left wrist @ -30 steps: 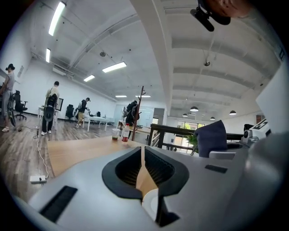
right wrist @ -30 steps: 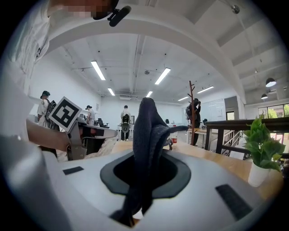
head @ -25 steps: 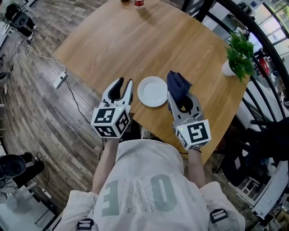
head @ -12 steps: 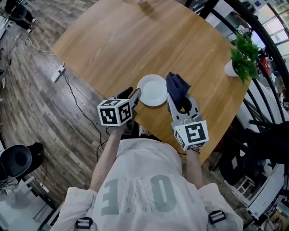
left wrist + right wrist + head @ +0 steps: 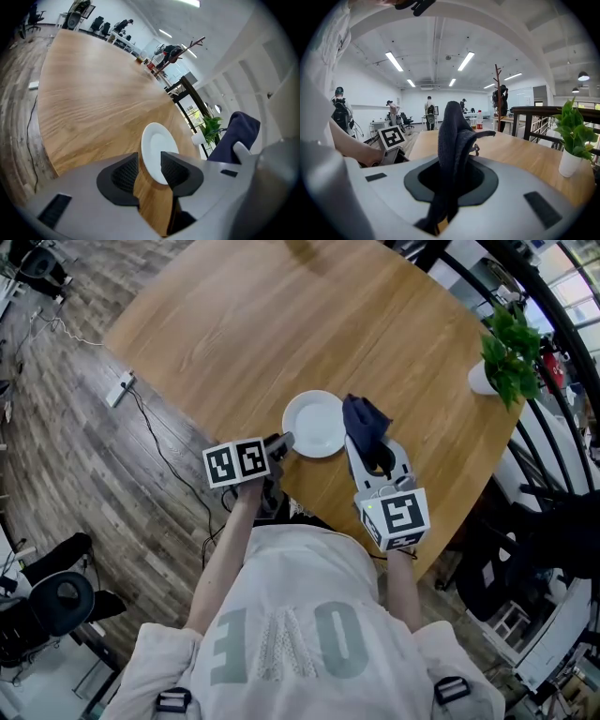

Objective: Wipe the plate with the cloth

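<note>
A white round plate lies near the front edge of the wooden table. My left gripper is low at the plate's near-left rim. In the left gripper view the left gripper stands open, with the plate just ahead; part of its rim is hidden behind the right-hand pad. A dark blue cloth sticks up from my right gripper, just right of the plate. The right gripper is shut on the cloth.
A potted plant in a white pot stands at the table's right edge. A power strip and cable lie on the floor to the left. A red-capped bottle stands far back on the table. People stand in the background.
My left gripper has dropped, rolled over and come in to the plate's near-left rim. The right gripper with the cloth has sunk slightly. The plate has not moved.
</note>
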